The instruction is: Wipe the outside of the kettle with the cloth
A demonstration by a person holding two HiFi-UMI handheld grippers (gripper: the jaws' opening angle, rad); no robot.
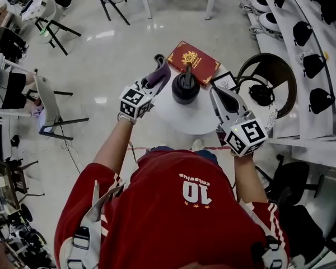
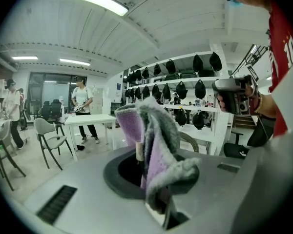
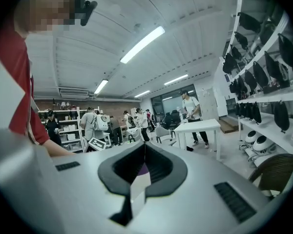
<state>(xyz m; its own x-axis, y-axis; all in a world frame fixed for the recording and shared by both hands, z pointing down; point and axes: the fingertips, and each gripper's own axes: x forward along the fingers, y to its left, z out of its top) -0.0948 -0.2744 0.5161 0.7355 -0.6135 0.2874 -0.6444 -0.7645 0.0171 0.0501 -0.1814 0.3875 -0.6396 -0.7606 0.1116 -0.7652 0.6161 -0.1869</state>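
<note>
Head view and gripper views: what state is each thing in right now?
kettle: upright on the round table.
cloth: bunched, clamped in tongs.
left gripper: shut on the cloth.
right gripper: tongs shut together.
red book: closed, lying flat.

Left tongs (image 2: pixel 146 156) buried in cloth (image 2: pixel 162 130), red book (image 1: pixel 204 60) partly behind kettle (image 1: pixel 186 88), brown chair (image 3: pixel 279 177) cut by frame edge

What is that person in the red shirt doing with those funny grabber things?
The person holds a gripper in each hand over a small round white table. The left gripper is clamped on a purple and grey cloth, raised beside the black kettle on the table. The right gripper is shut and empty, on the kettle's other side. The cloth is not on the kettle right now.
</note>
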